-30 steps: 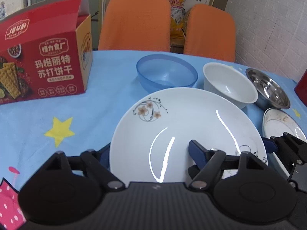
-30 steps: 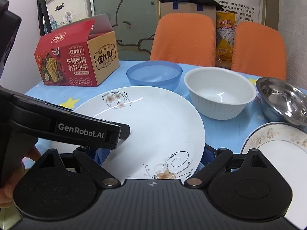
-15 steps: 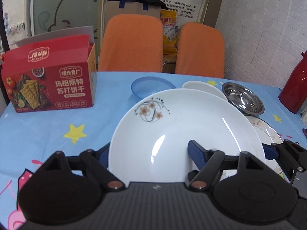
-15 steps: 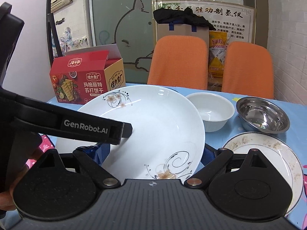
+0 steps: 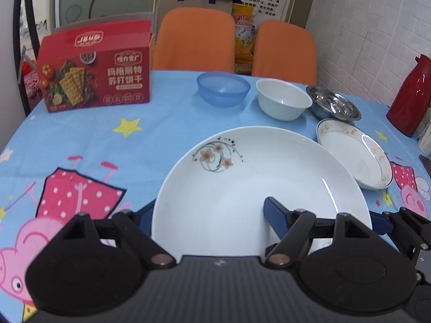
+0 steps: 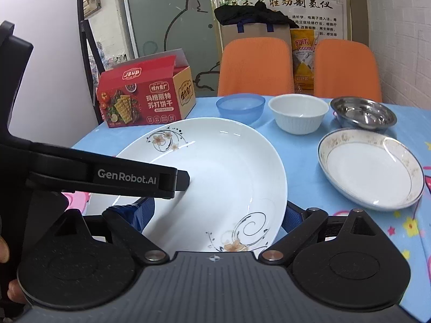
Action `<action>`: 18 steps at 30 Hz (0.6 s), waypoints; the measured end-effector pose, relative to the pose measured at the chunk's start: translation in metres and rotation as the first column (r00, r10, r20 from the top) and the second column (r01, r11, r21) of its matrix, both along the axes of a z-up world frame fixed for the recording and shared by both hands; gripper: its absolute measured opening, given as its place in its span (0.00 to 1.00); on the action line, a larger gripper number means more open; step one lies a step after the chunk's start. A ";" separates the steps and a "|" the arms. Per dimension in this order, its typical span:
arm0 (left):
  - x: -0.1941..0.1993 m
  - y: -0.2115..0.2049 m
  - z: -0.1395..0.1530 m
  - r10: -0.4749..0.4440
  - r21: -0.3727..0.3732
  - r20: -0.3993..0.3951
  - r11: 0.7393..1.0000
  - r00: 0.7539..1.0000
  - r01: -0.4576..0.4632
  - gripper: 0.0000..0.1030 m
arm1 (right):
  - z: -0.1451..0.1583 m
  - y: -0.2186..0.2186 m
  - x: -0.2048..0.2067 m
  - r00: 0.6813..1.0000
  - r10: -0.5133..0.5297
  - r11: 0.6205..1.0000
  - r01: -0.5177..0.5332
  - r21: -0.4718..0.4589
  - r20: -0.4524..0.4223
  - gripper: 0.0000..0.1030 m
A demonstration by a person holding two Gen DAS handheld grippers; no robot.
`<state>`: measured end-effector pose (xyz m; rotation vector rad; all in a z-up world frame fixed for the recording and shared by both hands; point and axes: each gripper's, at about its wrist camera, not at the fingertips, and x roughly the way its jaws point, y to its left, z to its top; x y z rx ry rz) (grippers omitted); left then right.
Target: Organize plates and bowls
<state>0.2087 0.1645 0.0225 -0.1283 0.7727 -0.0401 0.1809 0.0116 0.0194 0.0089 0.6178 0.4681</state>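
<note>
A large white plate with flower prints (image 5: pixel 242 183) (image 6: pixel 215 177) is held above the table by both grippers. My left gripper (image 5: pixel 210 218) is shut on its near rim. My right gripper (image 6: pixel 218 215) is shut on the plate's right rim. A smaller gold-rimmed plate (image 5: pixel 355 153) (image 6: pixel 371 167) lies on the table to the right. Behind stand a blue bowl (image 5: pixel 223 88) (image 6: pixel 239 106), a white bowl (image 5: pixel 282 98) (image 6: pixel 297 113) and a steel bowl (image 5: pixel 334 106) (image 6: pixel 363 113) in a row.
A red cracker box (image 5: pixel 97 67) (image 6: pixel 142 99) stands at the back left of the blue tablecloth (image 5: pixel 80 145). A red thermos (image 5: pixel 412 94) stands at the far right. Two orange chairs (image 5: pixel 194 40) are behind the table.
The large plate has been lifted and drawn back toward me, away from the bowls. The bowls and the smaller plate now show fully beyond it.
</note>
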 end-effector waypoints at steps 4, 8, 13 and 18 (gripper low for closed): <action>-0.017 0.006 -0.015 0.032 0.014 -0.035 0.999 0.999 -0.032 0.73 | -0.015 0.006 -0.014 0.999 0.030 1.000 -0.030 -0.008 -0.045 0.80; -0.022 0.013 -0.021 0.046 -0.006 -0.049 0.999 0.998 -0.047 0.73 | -0.021 0.014 -0.018 0.997 0.058 0.998 -0.059 -0.026 -0.050 0.81; -0.013 0.015 -0.024 0.032 -0.027 -0.065 0.999 0.997 -0.034 0.74 | -0.025 0.020 -0.013 0.997 0.071 0.994 -0.073 -0.084 -0.026 0.81; -0.016 0.013 -0.015 0.038 0.015 0.006 0.999 0.999 -0.038 0.81 | -0.036 0.020 -0.003 0.994 0.084 0.990 -0.092 -0.105 -0.074 0.80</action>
